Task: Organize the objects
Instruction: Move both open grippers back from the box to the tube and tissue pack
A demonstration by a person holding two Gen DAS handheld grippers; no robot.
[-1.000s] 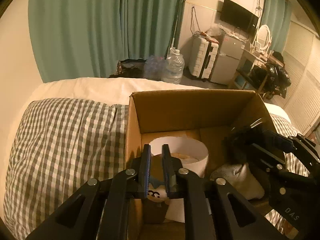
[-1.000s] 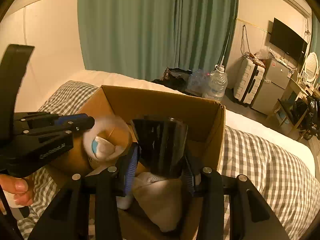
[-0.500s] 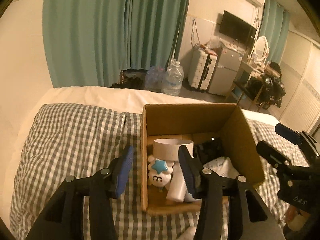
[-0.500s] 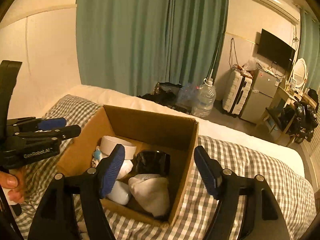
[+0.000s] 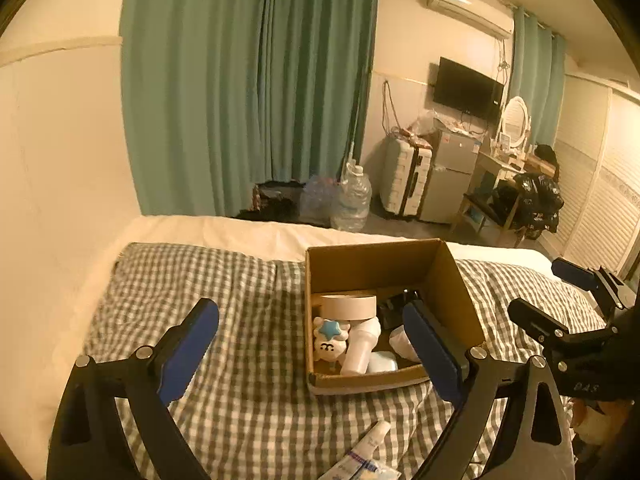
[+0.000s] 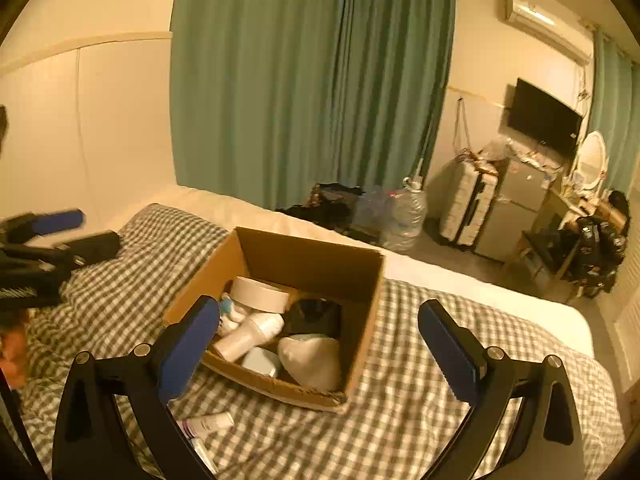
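inside, the cardboard box (image 5: 444, 280) holds a tape roll (image 5: 349, 307) (upright), toy (image 5: 330, 339).

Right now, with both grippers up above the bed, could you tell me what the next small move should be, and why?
Probably bring the left gripper down toward the tube lying on the checked blanket in front of the cardboard box. Both grippers' jaws are opening with nothing between them, the box already holds several items, and the tube lies outside it, nearest the left gripper.
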